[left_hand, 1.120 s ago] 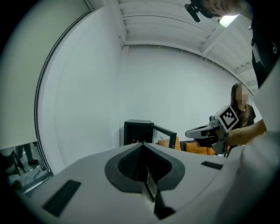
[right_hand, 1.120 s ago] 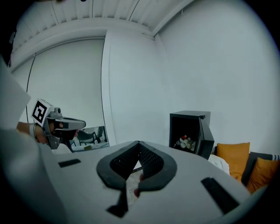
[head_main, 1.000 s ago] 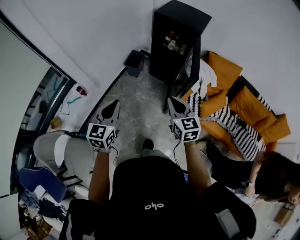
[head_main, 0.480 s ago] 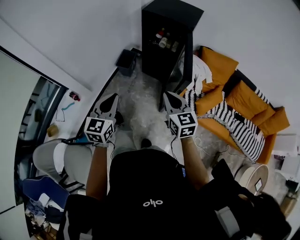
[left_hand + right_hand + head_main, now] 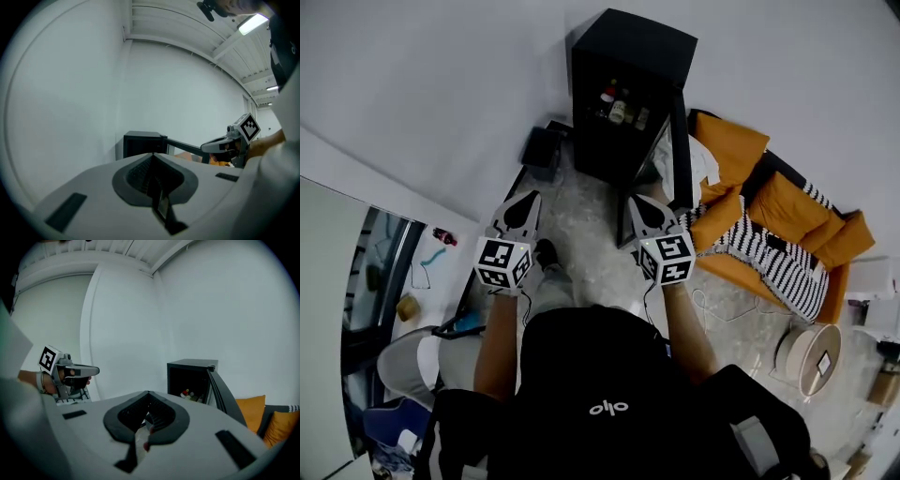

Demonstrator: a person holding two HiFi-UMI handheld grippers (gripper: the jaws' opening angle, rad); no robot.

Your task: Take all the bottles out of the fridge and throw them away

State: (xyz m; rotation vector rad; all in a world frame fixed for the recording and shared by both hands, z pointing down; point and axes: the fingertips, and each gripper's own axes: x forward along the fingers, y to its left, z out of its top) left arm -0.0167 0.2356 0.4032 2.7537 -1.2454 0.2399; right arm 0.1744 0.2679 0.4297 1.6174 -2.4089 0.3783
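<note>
The person is walking toward the fridge (image 5: 630, 56). Over the last second it has slid from the upper right of the head view to nearer the middle, and a second person who sat low at the right is now out of frame. One shoe (image 5: 547, 251) shows stepping forward between the 2 arms.

Both claws are carried out in front, aimed at the fridge and well short of it. The left gripper (image 5: 525, 200) is clenched on nothing, its jaws meeting in its own view. The right gripper (image 5: 639, 204) is clenched and empty too.

The fridge door (image 5: 679, 141) already hangs open toward the orange sofa (image 5: 773, 202). The bottles (image 5: 619, 106) stand in a small cluster on an inside shelf, untouched. In the right gripper view they show as a few pale shapes, one with a red cap.

A dark bin (image 5: 542, 150) sits on the floor just beside the fridge, probably where they go. The task looks only at its approach: no bottle is out yet, and a claw must open before the first grab.
</note>
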